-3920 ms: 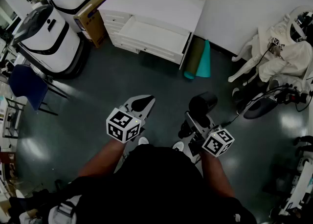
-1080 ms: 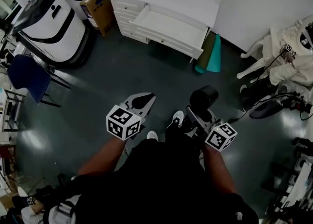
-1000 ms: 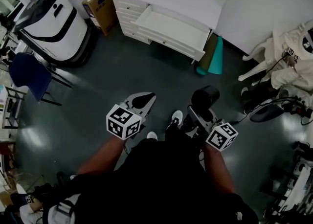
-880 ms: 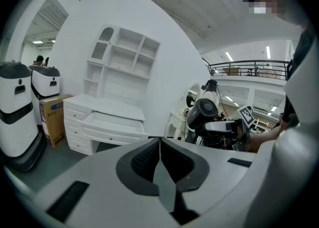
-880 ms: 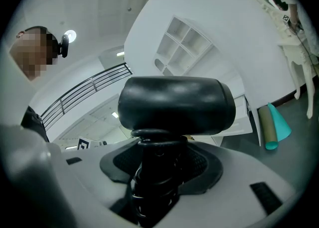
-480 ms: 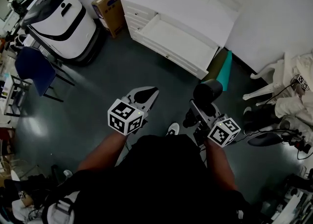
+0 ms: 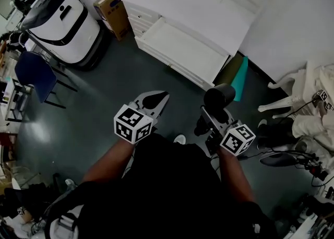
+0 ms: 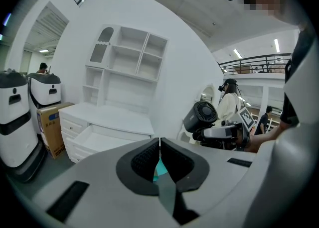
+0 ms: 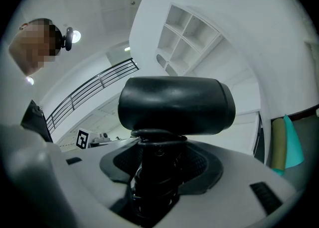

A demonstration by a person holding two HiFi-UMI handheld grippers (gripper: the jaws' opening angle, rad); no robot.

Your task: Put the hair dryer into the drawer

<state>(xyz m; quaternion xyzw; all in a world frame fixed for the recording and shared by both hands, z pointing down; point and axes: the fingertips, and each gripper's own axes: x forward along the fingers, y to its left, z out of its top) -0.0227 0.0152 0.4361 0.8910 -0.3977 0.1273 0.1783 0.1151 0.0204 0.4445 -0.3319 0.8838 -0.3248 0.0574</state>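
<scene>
Fingers [image 9: 121, 161] on the right gripper [image 9: 157, 167] are clamped on the hair dryer [image 9: 175, 105]. They've got it by the handle, one dark ribbed pad on each side. The black barrel sits crosswise just above the fingertips, so the handle runs straight down between them. Looks like a black cord [image 9: 155, 135] is looped round the handle right where the pads bite.

From the head view, the right gripper [image 7: 210, 122] is out in front of the person's torso. The hair dryer [image 7: 219, 96] sticks up past its tips, over the dark floor [image 7: 104, 97].

Left gripper [image 8: 159, 145] is pinched together with only a sliver of gap lower down, and nothing's caught in it. In the head view the left gripper [image 7: 156, 97] is level with the right one, close beside it but not touching. The left gripper view catches the hair dryer [image 8: 202, 117] off to its right, fan grille showing.

The drawer [image 7: 182, 50] is pulled out of a white dresser [image 7: 209, 8] ahead of both grippers, well apart from the dryer. You can see the drawer [image 8: 104, 140] from the left gripper view too.

A teal rolled mat [image 7: 241, 79] leans at the dresser's right end. A cardboard box [image 7: 117, 3] and a white robot [image 7: 57, 24] stand to its left.
</scene>
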